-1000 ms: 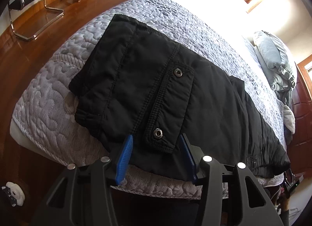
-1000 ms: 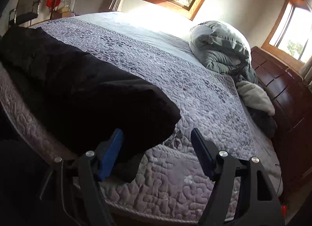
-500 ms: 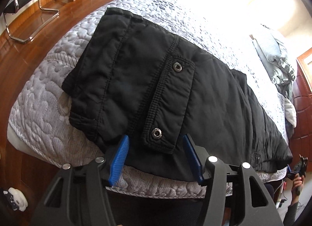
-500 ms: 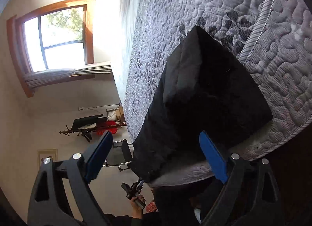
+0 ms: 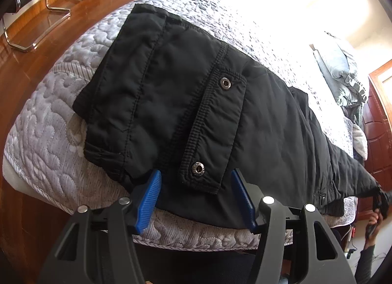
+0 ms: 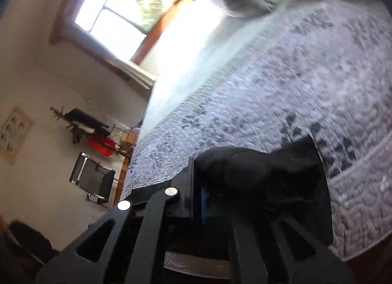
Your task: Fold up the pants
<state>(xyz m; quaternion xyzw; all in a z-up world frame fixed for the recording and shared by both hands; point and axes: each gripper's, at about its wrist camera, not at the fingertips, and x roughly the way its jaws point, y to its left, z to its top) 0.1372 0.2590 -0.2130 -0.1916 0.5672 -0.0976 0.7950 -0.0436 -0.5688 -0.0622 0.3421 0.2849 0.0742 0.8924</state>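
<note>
The left claw (image 5: 196, 186) tilts steeply downward, its two blue-padded fingers (image 5: 149, 198) spread apart, with black arms and silver pivot bolts showing behind them at the near edge of the view. Nothing is pinched between the pads. The right claw (image 6: 199, 200) is closed tight, its blue pads pressed together on a fold of the black pants (image 6: 257, 168); its view is rolled sideways and blurred. At the far right of the left view, a person's hand (image 5: 374, 220) grips that claw's handle.

Sunlit window (image 6: 127, 12), wooden floor (image 5: 36, 36)
</note>
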